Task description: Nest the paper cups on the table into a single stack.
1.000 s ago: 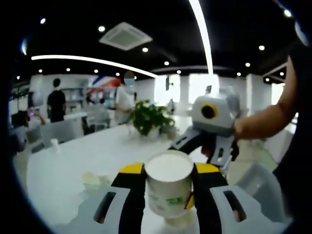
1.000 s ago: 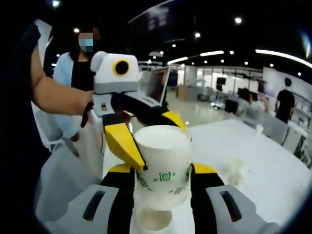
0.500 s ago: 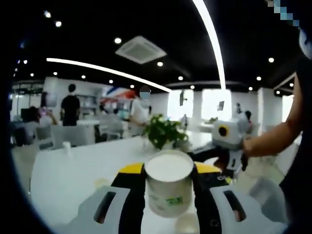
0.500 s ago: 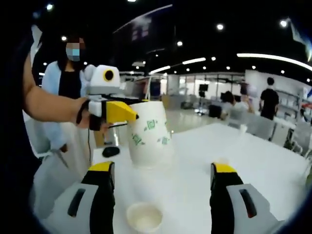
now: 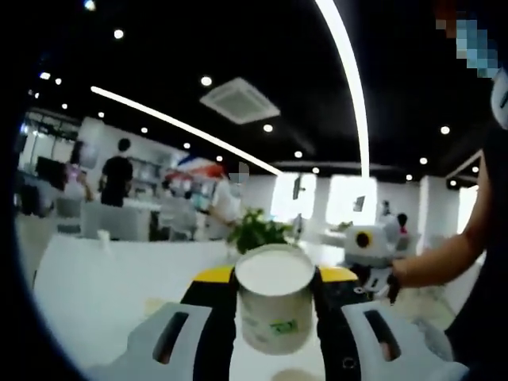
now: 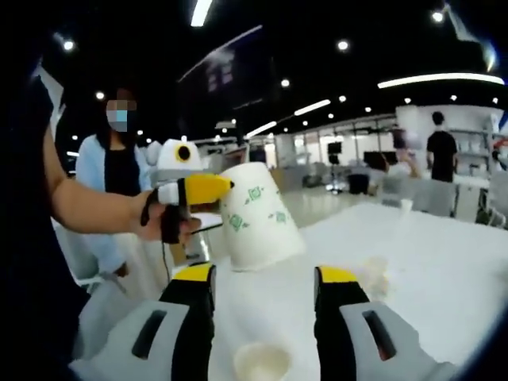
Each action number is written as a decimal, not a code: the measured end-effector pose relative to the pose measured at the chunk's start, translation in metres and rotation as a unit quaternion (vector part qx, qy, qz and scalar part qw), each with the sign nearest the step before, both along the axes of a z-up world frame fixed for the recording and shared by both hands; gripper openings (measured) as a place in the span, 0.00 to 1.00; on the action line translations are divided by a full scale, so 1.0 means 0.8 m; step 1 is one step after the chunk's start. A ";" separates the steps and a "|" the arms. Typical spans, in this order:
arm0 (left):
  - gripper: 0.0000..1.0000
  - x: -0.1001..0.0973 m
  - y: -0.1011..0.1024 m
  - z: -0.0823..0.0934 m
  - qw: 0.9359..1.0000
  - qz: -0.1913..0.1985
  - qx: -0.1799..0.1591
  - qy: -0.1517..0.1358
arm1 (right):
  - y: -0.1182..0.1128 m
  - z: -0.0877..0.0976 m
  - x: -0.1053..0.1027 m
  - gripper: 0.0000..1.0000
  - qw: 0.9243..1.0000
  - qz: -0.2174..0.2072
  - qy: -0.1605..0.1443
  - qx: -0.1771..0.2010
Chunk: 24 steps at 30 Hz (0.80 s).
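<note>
A white paper cup (image 5: 275, 309) with green print sits upright between my left gripper's (image 5: 275, 275) yellow-tipped jaws, which are shut on it. In the right gripper view the same cup (image 6: 258, 218) hangs tilted above the white table (image 6: 432, 262), held by the left gripper (image 6: 208, 190) in a person's hand. My right gripper (image 6: 263, 275) stands open below it, with nothing between its jaws. A second cup (image 6: 262, 361) stands open-mouthed on the table under the right jaws. The right gripper (image 5: 371, 266) shows at the right of the left gripper view.
A small crumpled pale thing (image 6: 373, 274) lies on the table to the right. A potted plant (image 5: 258, 230) stands at the table's far side and a small cup (image 5: 103, 236) far left. People stand around, one close at the left (image 6: 119, 171).
The right gripper let go of the cup and opened; its jaws have since narrowed. The left gripper keeps the cup, now farther from the right gripper and tilted. Both cameras moved.
</note>
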<state>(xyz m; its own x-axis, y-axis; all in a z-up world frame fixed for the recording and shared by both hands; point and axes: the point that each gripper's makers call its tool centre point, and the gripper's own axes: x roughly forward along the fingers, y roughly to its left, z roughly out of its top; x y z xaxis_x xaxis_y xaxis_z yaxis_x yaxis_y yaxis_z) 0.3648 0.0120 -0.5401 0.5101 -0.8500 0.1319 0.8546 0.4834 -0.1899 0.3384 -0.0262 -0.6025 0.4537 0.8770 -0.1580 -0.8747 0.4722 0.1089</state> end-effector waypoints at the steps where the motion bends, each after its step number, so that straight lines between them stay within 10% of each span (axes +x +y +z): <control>1: 0.36 0.000 0.000 0.000 1.000 -0.001 -0.002 0.001 | 0.002 0.004 -0.002 0.43 1.000 0.004 -0.002 0.005; 14: 0.36 -0.009 0.011 -0.019 1.000 -0.016 0.009 0.021 | 0.001 0.018 -0.006 0.32 0.999 0.021 0.021 0.039; 24: 0.36 -0.039 0.009 -0.039 0.991 -0.111 0.064 0.026 | 0.012 0.026 -0.039 0.18 0.992 0.101 0.040 0.058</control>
